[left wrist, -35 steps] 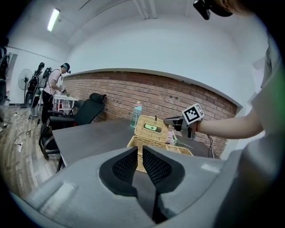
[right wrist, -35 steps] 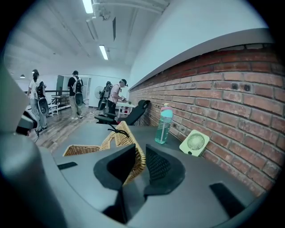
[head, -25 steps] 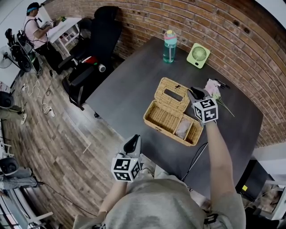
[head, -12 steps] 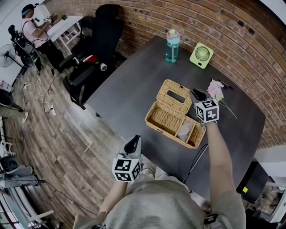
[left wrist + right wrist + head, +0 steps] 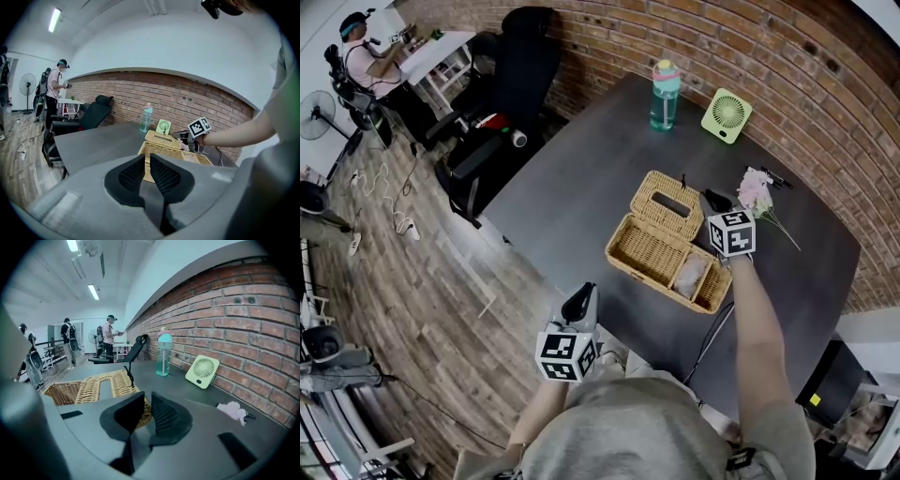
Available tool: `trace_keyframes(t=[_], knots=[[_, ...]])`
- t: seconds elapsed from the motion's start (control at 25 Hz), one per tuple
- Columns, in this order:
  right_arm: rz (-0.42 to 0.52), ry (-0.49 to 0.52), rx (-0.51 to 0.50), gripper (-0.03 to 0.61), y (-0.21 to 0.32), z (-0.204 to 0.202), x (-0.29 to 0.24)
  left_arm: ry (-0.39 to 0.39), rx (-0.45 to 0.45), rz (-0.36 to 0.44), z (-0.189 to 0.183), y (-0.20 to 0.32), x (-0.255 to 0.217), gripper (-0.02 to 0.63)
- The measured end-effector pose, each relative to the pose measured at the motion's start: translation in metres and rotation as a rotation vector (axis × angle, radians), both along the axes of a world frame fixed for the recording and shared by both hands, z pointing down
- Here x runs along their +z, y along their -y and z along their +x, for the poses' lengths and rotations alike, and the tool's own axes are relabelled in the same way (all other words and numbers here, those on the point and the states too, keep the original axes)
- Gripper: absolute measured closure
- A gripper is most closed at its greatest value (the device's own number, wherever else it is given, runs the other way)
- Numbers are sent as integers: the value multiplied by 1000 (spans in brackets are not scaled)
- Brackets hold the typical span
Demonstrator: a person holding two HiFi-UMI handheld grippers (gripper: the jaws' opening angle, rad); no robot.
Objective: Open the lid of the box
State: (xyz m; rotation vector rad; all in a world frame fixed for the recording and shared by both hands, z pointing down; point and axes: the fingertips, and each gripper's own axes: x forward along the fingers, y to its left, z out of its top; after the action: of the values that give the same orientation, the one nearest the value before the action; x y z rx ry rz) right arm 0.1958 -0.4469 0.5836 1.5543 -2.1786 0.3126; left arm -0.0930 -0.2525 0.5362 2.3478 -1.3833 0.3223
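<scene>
Lid (image 5: 667, 202) and right claw (image 5: 146, 397) sit side by side at the centre of the head view. The claw's jaws are a sliver apart and have just been closing. The lid's near corner shows through the gap, yet no pad seems to press on it. The left claw (image 5: 147, 157) hangs low in the frame, off the worktop (image 5: 572, 178), nearly together on nothing.

The lid is woven wicker, already swung up and leaning back off the box (image 5: 617, 253). It should feel light, a little springy, and rough enough not to slip. I would take it by the stiff bound rim at a free corner, or by the small dark loop (image 5: 682, 178) on its upper edge, not by the thin weave around its slot.

Counted from the claw outward:
- one pink flower (image 5: 757, 192)
- one lid
- one box of two compartments
- one pale packet (image 5: 689, 272) in its right-hand compartment
- one green fan (image 5: 727, 114)
- one bottle (image 5: 664, 94)
- two claws
</scene>
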Motion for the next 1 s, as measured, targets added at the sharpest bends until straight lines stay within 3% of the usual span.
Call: trace_keyframes(t=[0.44, 1.0], knots=[[13, -17, 6, 537, -9, -3, -7, -5, -1, 14, 0, -1, -4, 572], [121, -15, 21, 575, -88, -38, -59, -20, 18, 51, -4, -26, -24, 574]])
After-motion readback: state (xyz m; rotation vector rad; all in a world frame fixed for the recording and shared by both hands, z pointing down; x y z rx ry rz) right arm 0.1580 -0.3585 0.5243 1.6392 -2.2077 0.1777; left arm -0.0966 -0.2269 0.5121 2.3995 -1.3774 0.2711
